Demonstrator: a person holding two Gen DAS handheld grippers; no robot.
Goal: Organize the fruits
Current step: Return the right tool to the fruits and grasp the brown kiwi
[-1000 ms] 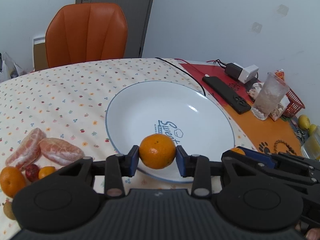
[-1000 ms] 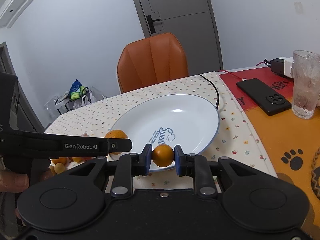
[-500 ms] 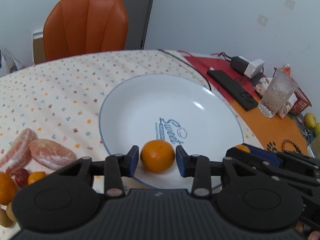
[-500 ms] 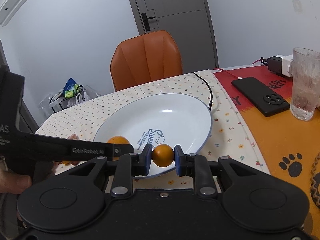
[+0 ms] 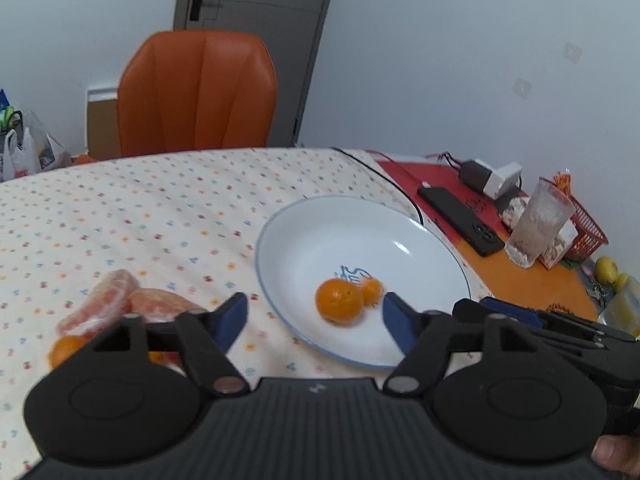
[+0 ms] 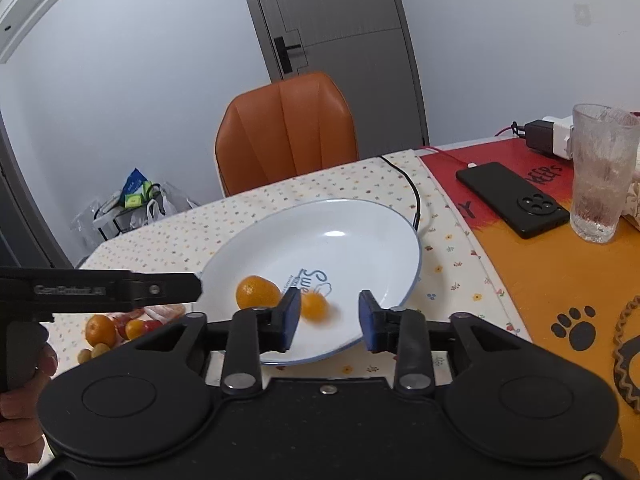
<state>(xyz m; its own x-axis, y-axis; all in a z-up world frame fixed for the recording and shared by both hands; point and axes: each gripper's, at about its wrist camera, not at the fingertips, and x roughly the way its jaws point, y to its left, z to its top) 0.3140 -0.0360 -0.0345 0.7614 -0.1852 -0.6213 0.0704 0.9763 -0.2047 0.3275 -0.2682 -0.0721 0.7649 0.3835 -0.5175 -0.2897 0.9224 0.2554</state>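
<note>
A white plate (image 5: 312, 232) (image 6: 360, 220) sits on the dotted tablecloth. In it lie a larger orange (image 5: 339, 300) (image 6: 256, 293) and a small orange fruit (image 5: 372, 290) (image 6: 315, 307), side by side. My left gripper (image 5: 314, 320) is open and empty, above the plate's near rim. My right gripper (image 6: 329, 318) is open and empty, with the small fruit blurred just beyond its fingers. Peeled pomelo segments (image 5: 132, 304) and several small fruits (image 6: 108, 330) lie on the cloth left of the plate.
An orange chair (image 5: 196, 92) stands behind the table. A black phone (image 6: 512, 204), a frosted glass (image 6: 600, 172), a charger (image 5: 492, 176) and a red basket (image 5: 584, 232) are on the right side. A black cable (image 6: 412, 196) runs by the plate.
Both grippers have opened and let go of their fruit, which now lie in the plate. Both grippers have pulled back and up from the plate.
</note>
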